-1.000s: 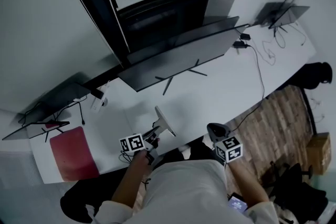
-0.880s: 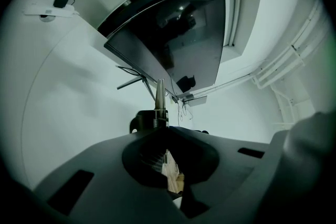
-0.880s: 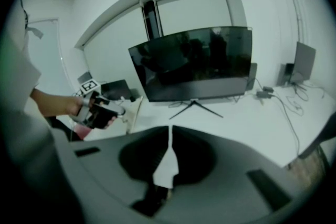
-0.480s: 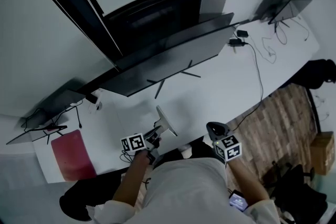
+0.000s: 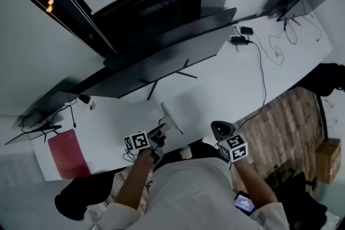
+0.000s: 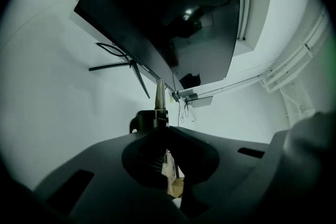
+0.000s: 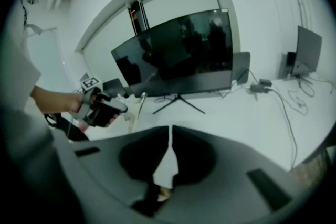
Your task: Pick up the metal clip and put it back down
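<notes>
Metal clip (image 5: 171, 118) pinched in left gripper (image 5: 160, 134); right gripper (image 5: 220, 128) closed on nothing.

Well left of left gripper: red pad (image 5: 67, 153) on white desk (image 5: 226, 91). Left jaws pressed together on one end of the clip, the rest sticking straight out past the tips toward the large monitor (image 5: 161, 56). Contact between clip and desk: cannot tell. Near on the right: right gripper, tips together, empty, aimed at the same monitor. Farther right: black cable (image 5: 262, 78) trailing across the desk.
</notes>
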The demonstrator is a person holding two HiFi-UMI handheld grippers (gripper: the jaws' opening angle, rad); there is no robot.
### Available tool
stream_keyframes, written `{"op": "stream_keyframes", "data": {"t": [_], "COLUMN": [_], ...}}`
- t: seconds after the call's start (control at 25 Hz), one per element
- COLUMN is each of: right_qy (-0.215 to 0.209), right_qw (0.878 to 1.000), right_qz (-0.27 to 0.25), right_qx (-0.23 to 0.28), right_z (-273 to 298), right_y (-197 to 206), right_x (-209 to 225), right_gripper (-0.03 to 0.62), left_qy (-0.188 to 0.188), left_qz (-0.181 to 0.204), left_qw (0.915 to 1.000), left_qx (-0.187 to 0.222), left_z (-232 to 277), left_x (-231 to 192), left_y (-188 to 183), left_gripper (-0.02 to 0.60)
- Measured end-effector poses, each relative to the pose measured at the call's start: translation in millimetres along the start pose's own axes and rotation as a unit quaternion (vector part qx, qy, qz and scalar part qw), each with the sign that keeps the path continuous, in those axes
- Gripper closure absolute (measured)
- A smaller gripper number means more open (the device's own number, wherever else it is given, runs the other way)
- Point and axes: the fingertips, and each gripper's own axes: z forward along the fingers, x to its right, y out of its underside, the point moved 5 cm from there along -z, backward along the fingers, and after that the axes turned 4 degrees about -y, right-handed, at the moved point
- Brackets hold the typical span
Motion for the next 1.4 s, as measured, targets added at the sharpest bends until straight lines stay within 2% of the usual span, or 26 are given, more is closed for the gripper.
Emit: {"op": "stream_keyframes", "data": {"t": [0.28,0.6,0.8,1.0,1.4], "right_qy": [-0.012,-0.026,-0.035,-0.041,-0.050], "right_qw": [1.000,0.999,0.998,0.996,0.994], "right_qz": [0.003,0.004,0.009,0.016,0.025], "right_qx": [-0.014,-0.041,-0.060,-0.073,-0.098], "right_z": [-1,6,15,23,37], "right_y": [2,7,16,25,41], "right_x": [40,81,95,105,112], "right_gripper": [0.557,0.557,0.557,0.557,0.557], "left_qy": [-0.013,-0.026,-0.032,-0.048,-0.048], "left_qz": [-0.001,-0.019,-0.012,-0.029,-0.046], "left_qw": [0.9999,0.9995,0.9992,0.9978,0.9960], "left_qx": [-0.006,-0.007,-0.019,-0.036,-0.061], "left_z": [43,86,113,136,176], "left_x": [3,-1,-19,-41,-82], "left_y": [3,6,12,21,30], "left_gripper": [0.549,0.549,0.549,0.549,0.549]}}
